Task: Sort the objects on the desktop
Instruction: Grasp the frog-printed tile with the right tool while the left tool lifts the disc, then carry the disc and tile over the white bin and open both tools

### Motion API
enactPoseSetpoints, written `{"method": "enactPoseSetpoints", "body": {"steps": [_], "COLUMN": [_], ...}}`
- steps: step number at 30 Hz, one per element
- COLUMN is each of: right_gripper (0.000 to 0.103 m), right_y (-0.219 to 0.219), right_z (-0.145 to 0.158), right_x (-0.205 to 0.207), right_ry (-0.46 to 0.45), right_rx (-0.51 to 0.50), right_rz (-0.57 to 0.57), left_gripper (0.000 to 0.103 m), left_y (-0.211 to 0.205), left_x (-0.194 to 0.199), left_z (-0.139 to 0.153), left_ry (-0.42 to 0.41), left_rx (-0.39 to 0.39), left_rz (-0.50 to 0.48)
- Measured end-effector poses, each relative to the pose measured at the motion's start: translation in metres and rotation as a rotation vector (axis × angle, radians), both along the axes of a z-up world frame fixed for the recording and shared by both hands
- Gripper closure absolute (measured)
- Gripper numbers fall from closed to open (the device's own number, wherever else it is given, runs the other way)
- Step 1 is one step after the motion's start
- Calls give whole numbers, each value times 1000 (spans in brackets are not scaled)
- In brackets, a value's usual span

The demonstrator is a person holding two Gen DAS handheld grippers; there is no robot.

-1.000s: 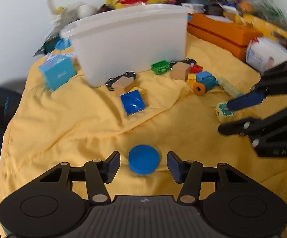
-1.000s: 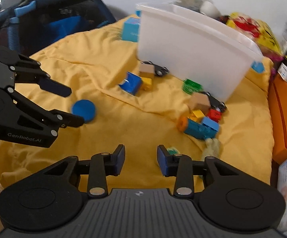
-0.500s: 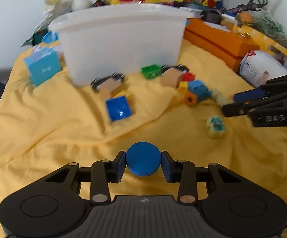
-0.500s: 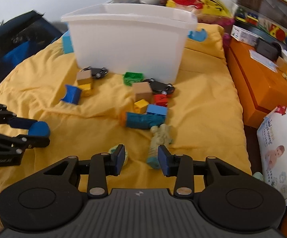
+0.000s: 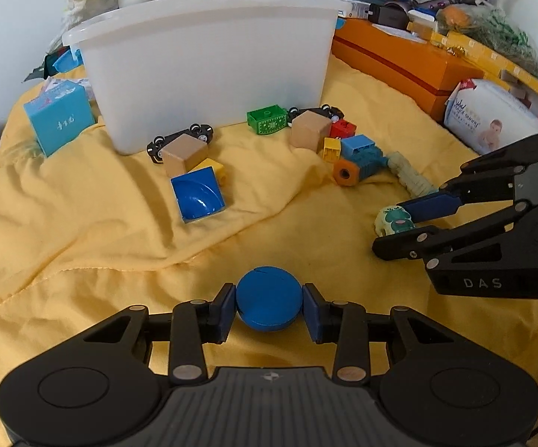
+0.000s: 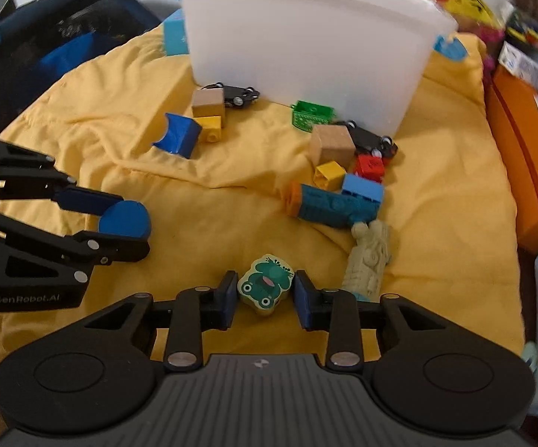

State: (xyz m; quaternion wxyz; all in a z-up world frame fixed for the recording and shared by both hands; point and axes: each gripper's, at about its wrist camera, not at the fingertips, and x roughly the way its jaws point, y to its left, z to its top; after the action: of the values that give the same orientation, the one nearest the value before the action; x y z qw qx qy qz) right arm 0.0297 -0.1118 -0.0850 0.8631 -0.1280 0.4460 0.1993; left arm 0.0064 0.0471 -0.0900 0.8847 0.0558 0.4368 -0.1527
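My left gripper [image 5: 269, 307] is shut on a round blue disc [image 5: 269, 303], just above the yellow cloth [image 5: 82, 231]; it also shows in the right wrist view [image 6: 125, 218]. My right gripper [image 6: 265, 294] has its jaws around a green frog block [image 6: 265, 285] that rests on the cloth; the pads [image 6: 228, 298] touch or nearly touch its sides. The frog block also shows in the left wrist view [image 5: 393, 219]. A large white plastic bin [image 5: 209, 70] stands at the back.
Loose toys lie before the bin: wooden blocks [image 5: 185, 156], black toy cars [image 5: 179, 138], a blue curved block [image 5: 198, 193], a green brick [image 5: 267, 119], a teal train [image 5: 358, 162], a pale figure [image 6: 367, 257]. An orange box [image 5: 403, 63] and wipes pack [image 5: 492, 119] sit right.
My left gripper closed on the blue disc and holds it. My right gripper moved down to the frog block and brought its jaws in around it.
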Motion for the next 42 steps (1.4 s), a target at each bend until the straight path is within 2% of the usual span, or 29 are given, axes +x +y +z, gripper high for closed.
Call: {"method": "enactPoseSetpoints", "body": {"steps": [3,9,13,16,19,21,24,26,31,34,36,42], "right_gripper": [68,68,68,68,68,68,68,68,67,59,59,59], "right_y": [-2,-11,-18,-19,-15,-13,-6,-3,13,17,15,10], "right_z": [8,58,103,128,144,147,140,134,113,104,102,110], "right_x": [-1,15,44,70,95,110,125,135,149,153,150,135], "right_ry": [-26,-190,-314,-390,-460,-470,-469,-445,-464,-439,-428,-444], "right_rx": [-5,37,116,163,167,196,180,175,66,42,68,101], "right_rz": [2,-16,-56,-92,-125,-156,-184,-189,-186,-179,-171,-159], "left_gripper": [61,61,61,61,61,61,61,61,61,61,61,47], "left_y": [6,18,25,31,31,30,26,19,14,12,13,13], "left_x": [3,26,58,87,115,132,154,168,193,190,182,147], "left_z": [19,89,130,150,165,170,168,158,128,120,123,141], "left_ry": [-33,-208,-342,-395,-448,-465,-456,-451,-376,-353,-358,-416], "left_rx": [-19,-44,-47,-64,-73,-80,-83,-53,-1,23,4,-37], "left_rz": [2,15,57,93,122,144,162,173,168,163,155,136]}}
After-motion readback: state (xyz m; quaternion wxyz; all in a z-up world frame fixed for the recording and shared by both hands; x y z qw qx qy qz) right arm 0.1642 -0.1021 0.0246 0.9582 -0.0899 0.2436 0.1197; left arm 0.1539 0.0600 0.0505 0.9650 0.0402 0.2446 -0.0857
